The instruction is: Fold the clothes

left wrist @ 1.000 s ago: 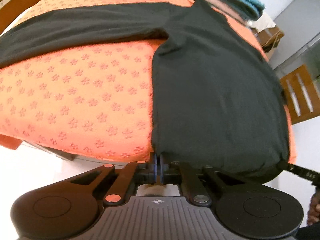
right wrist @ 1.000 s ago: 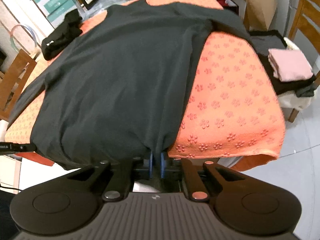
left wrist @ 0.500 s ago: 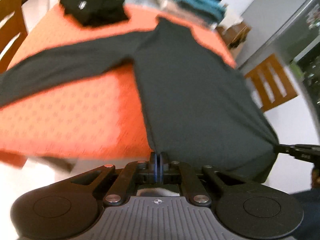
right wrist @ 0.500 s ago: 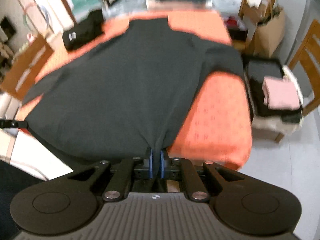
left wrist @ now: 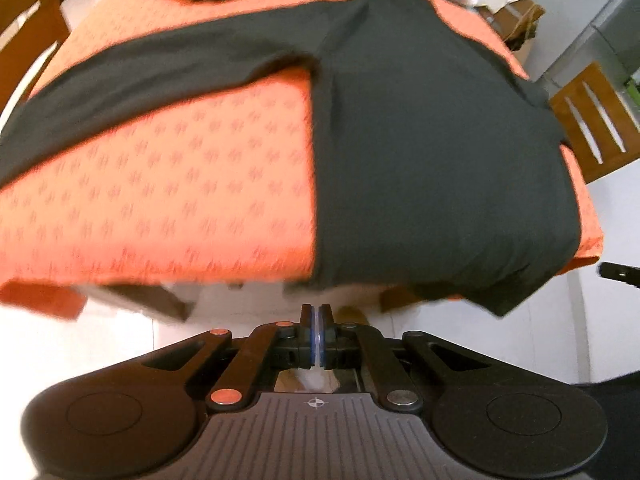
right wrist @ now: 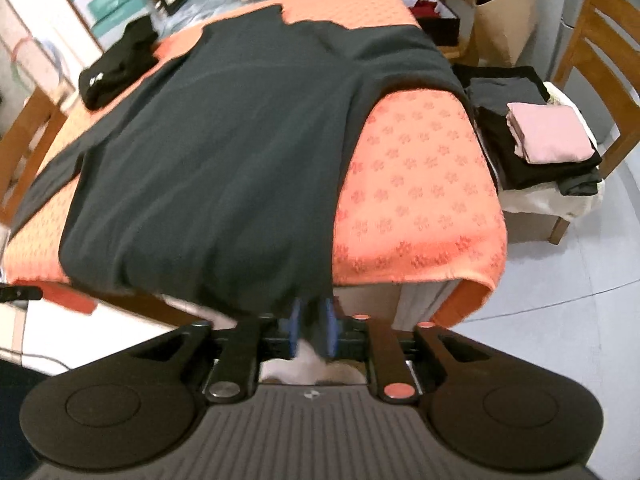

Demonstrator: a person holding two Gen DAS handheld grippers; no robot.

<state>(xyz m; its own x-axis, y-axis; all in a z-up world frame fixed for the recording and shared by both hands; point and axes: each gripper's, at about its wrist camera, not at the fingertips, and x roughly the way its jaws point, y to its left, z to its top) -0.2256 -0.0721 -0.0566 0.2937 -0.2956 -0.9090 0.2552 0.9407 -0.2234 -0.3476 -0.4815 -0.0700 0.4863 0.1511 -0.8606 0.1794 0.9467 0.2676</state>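
Left wrist view: the left gripper (left wrist: 319, 322) is pinched closed on nothing, just off the near table edge. The black long-sleeve shirt (left wrist: 420, 152) lies flat on the orange tablecloth (left wrist: 160, 184).

Right wrist view: the right gripper (right wrist: 312, 326) has just been opening, pads parted, with the shirt hem (right wrist: 312, 300) hanging loose between them.

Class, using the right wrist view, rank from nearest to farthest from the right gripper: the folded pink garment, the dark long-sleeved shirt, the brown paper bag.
1. dark long-sleeved shirt, hem at the right gripper
2. folded pink garment, right side
3. brown paper bag, far right corner

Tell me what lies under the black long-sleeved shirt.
Under the black long-sleeved shirt lies the orange flower-patterned cloth, showing on both sides. The table beneath is mostly covered; only its wooden edge shows.
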